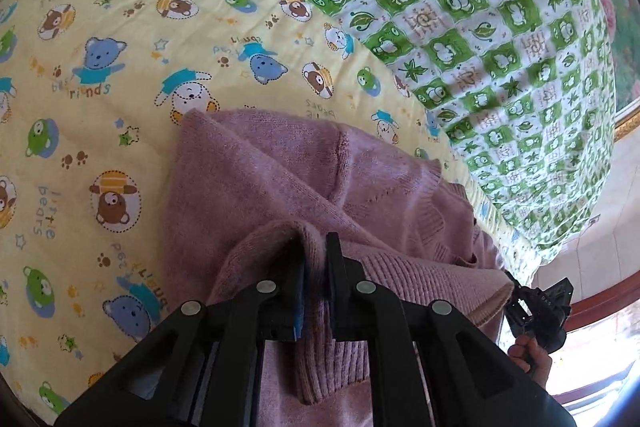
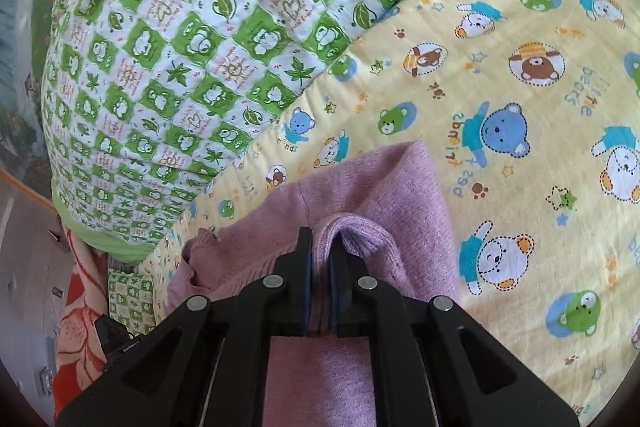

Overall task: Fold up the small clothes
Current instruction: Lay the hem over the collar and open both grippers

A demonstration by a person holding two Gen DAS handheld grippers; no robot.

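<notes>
A small pink knitted sweater [image 1: 280,179] lies on a yellow bear-print quilt [image 1: 100,67]. My left gripper [image 1: 316,247] is shut on a fold of its ribbed edge and holds it lifted above the rest of the garment. In the right wrist view the same pink sweater [image 2: 400,195] lies on the yellow bear-print quilt [image 2: 520,107]. My right gripper [image 2: 320,247] is shut on another fold of the knit, pinched between its blue pads. The other gripper and the hand holding it [image 1: 536,311] show at the left wrist view's right edge.
A green and white frog-print quilt [image 1: 480,7] lies bunched along the far side of the bed; it also shows in the right wrist view [image 2: 180,47]. An orange flowered cloth [image 2: 80,307] hangs at the bed's edge. A red wooden frame [image 1: 600,295] runs beyond the bed.
</notes>
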